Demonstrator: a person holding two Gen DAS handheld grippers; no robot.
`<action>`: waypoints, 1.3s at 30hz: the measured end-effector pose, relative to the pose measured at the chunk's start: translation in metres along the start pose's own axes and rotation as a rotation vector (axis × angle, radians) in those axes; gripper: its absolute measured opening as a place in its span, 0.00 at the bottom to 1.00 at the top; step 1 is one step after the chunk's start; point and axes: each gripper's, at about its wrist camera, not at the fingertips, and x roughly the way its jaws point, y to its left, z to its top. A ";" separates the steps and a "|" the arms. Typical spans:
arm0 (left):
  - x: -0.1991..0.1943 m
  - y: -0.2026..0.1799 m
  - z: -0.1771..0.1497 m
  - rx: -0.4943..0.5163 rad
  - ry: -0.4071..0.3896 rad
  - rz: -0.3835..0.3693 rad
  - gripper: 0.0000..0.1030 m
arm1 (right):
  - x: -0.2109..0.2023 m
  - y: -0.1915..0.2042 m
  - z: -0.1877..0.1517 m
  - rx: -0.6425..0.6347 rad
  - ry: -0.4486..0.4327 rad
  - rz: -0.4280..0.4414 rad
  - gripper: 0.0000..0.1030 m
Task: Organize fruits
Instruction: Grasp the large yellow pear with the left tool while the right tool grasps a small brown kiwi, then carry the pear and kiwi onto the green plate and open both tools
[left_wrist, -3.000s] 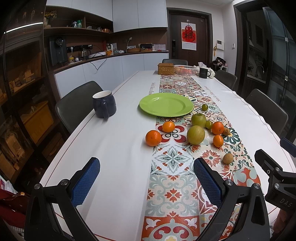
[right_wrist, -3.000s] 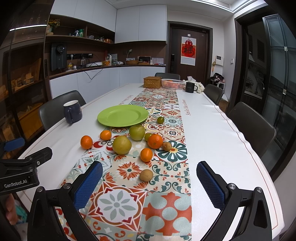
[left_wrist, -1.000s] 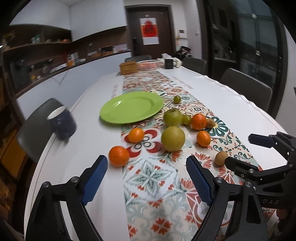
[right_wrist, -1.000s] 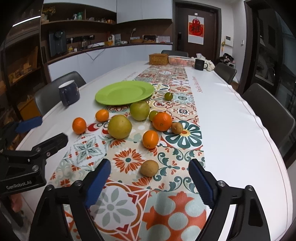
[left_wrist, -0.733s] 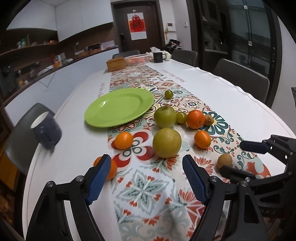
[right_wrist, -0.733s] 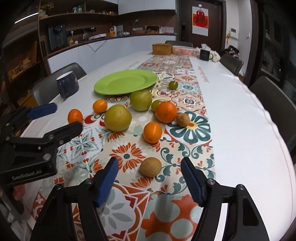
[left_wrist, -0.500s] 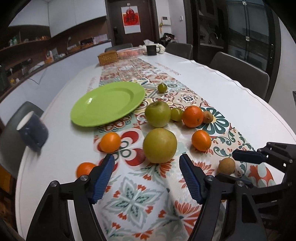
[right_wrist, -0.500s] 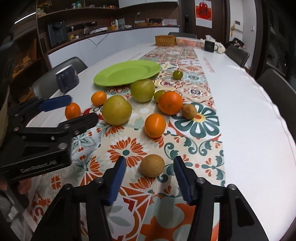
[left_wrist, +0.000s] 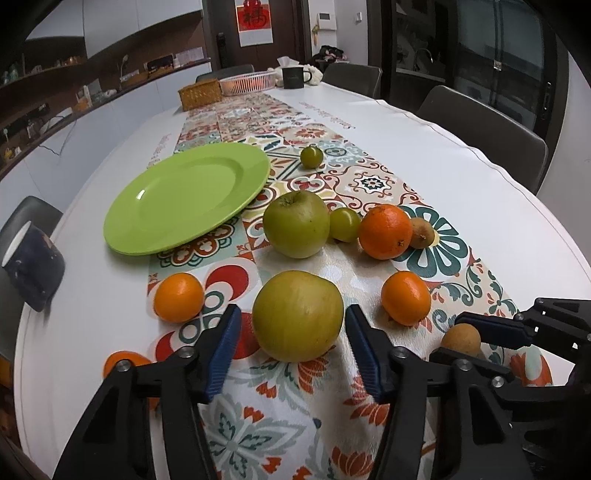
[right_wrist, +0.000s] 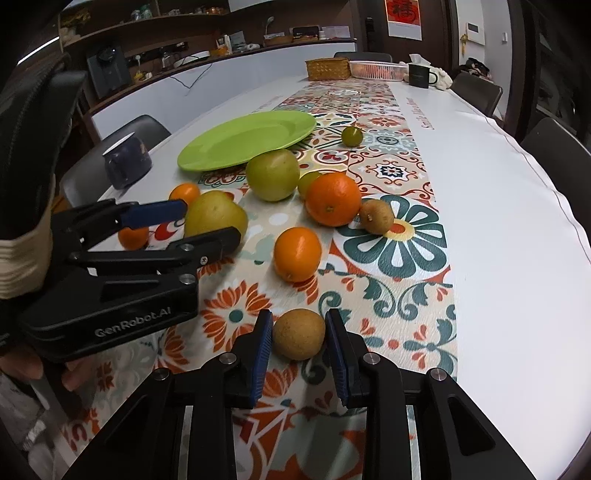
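Near the worktop's near edge, on the patterned runner (left_wrist: 373, 184), the left hand-held gripper (left_wrist: 293, 334) is spread around a large yellow-green fruit (left_wrist: 297, 320), its pads just beside it. The right hand-held gripper (right_wrist: 299, 336) brackets a small brown fruit (right_wrist: 298, 333), jaws close but contact unclear. Farther in, oranges (right_wrist: 297, 253) and a green apple (left_wrist: 295, 224) lie loose; the green plate (left_wrist: 184, 195) holds nothing. At the far end stand a wicker basket (right_wrist: 328, 69) and a white basket (right_wrist: 376, 70), contents unclear.

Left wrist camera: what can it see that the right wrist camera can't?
Only the left wrist view shows the gap on each side between the left gripper and the big yellow-green fruit. Only the right wrist view shows the person's sleeve and the right gripper straddling the small brown fruit head-on. Both show the green plate and the big orange.
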 end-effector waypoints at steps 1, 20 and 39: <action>0.002 0.000 0.001 -0.003 0.007 -0.004 0.50 | 0.001 -0.001 0.002 0.003 0.000 0.000 0.29; -0.031 0.013 0.000 -0.090 -0.020 0.035 0.48 | -0.017 0.006 0.022 -0.047 -0.081 0.023 0.29; -0.076 0.067 0.043 -0.171 -0.122 0.136 0.48 | -0.032 0.029 0.107 -0.145 -0.237 0.073 0.29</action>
